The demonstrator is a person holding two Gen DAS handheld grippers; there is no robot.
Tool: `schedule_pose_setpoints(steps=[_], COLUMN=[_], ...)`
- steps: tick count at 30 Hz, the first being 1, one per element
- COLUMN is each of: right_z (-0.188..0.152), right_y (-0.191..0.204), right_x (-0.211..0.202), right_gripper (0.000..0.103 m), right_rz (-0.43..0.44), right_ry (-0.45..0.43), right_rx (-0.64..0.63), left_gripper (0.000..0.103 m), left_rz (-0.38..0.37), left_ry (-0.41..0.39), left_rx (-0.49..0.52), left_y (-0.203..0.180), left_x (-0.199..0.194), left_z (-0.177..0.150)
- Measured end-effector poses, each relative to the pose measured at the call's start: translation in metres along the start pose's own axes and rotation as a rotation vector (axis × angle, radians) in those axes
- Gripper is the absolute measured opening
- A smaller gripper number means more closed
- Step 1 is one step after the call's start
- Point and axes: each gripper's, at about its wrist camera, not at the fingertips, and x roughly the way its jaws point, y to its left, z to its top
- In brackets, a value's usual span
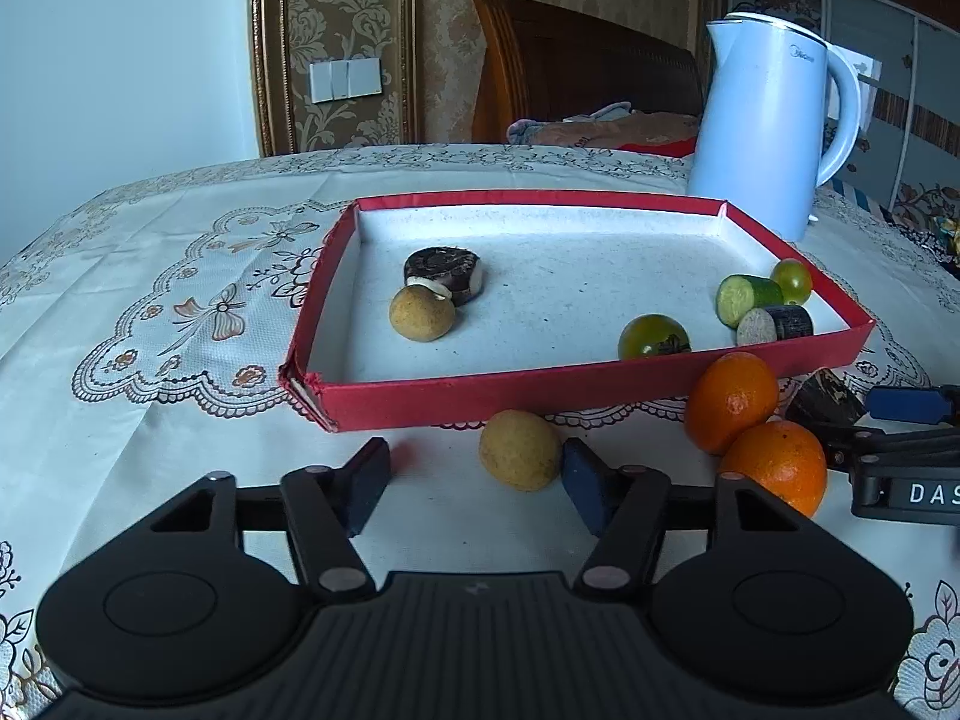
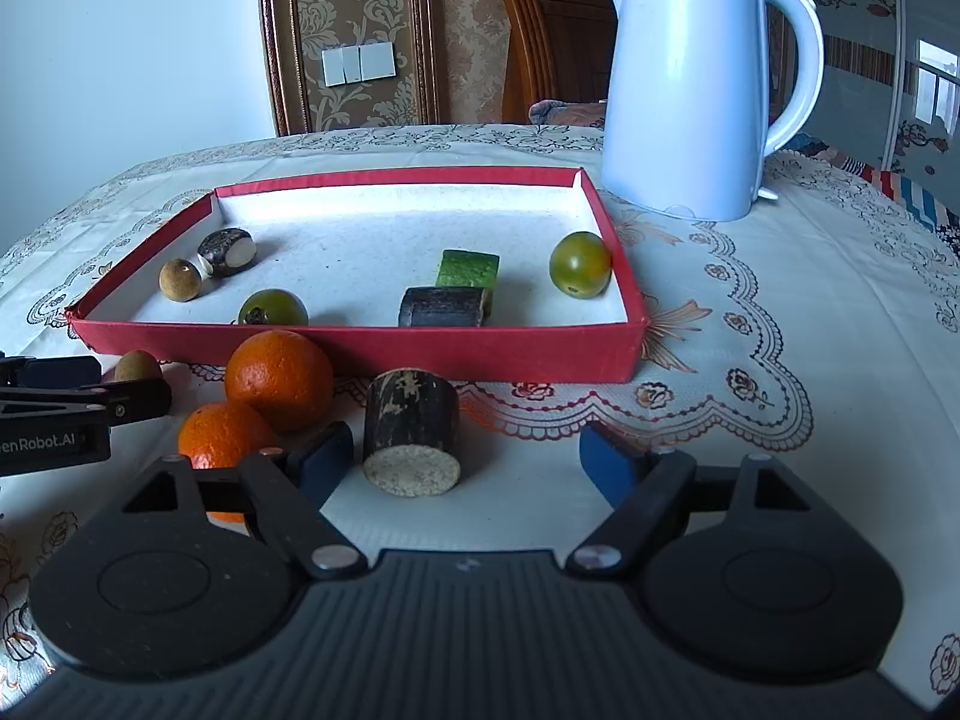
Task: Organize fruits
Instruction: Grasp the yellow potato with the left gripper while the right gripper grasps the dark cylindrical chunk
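Observation:
A red tray (image 1: 492,393) (image 2: 360,348) holds a longan (image 1: 422,314), a dark sugarcane slice (image 1: 444,273), two green tomatoes (image 1: 654,337) (image 2: 580,264), a cucumber piece (image 1: 741,299) and a dark sugarcane piece (image 1: 777,324). In front of it lie a tan longan (image 1: 519,450), two oranges (image 1: 732,401) (image 2: 279,378) and a dark sugarcane cylinder (image 2: 412,441). My left gripper (image 1: 474,483) is open, the longan touching its right finger. My right gripper (image 2: 465,459) is open around the sugarcane cylinder.
A pale blue electric kettle (image 1: 774,120) (image 2: 690,84) stands behind the tray's right corner. A lace-patterned white tablecloth (image 1: 150,300) covers the table. A wooden chair (image 1: 570,60) stands behind the table.

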Motion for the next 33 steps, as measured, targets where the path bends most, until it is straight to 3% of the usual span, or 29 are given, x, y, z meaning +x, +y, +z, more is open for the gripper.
schedule_pose_setpoints(steps=[3, 6, 8, 12, 17, 19, 23, 33], right_z=[0.0002, 0.0, 0.0, -0.0002, -0.0008, -0.001, -0.0013, -0.001], right_y=[-0.0017, -0.0016, -0.0004, 0.0007, 0.0009, 0.0011, 0.0018, 0.0015], right_x=[0.0001, -0.0002, 0.0004, 0.0, -0.0019, -0.0021, -0.0038, -0.0048], right_gripper=[0.08, 0.08, 0.078, 0.075, 0.059, 0.058, 0.034, 0.031], right_rz=[-0.001, -0.007, -0.013, -0.017, -0.009, -0.009, -0.011, -0.01], right_ry=[-0.004, -0.005, -0.004, -0.006, -0.019, -0.02, -0.028, -0.037], right_rx=[0.009, 0.012, 0.005, 0.002, -0.002, -0.003, -0.006, -0.007], left_gripper=[0.043, 0.041, 0.031, 0.029, 0.029, 0.029, 0.029, 0.028], left_rz=[-0.005, -0.012, -0.019, -0.022, -0.022, -0.022, -0.023, -0.05], left_ry=[-0.005, -0.006, -0.007, -0.008, -0.008, -0.007, -0.008, -0.013], left_rx=[0.014, 0.015, 0.019, 0.023, 0.023, 0.023, 0.022, 0.018], left_y=[-0.003, -0.0031, -0.0036, -0.0044, -0.0046, -0.0046, -0.0053, -0.0045], left_x=[-0.0011, -0.0012, -0.002, -0.002, -0.002, -0.002, -0.0022, -0.003], left_z=[-0.0005, -0.0006, -0.0007, -0.0007, -0.0007, -0.0007, -0.0007, -0.0003])
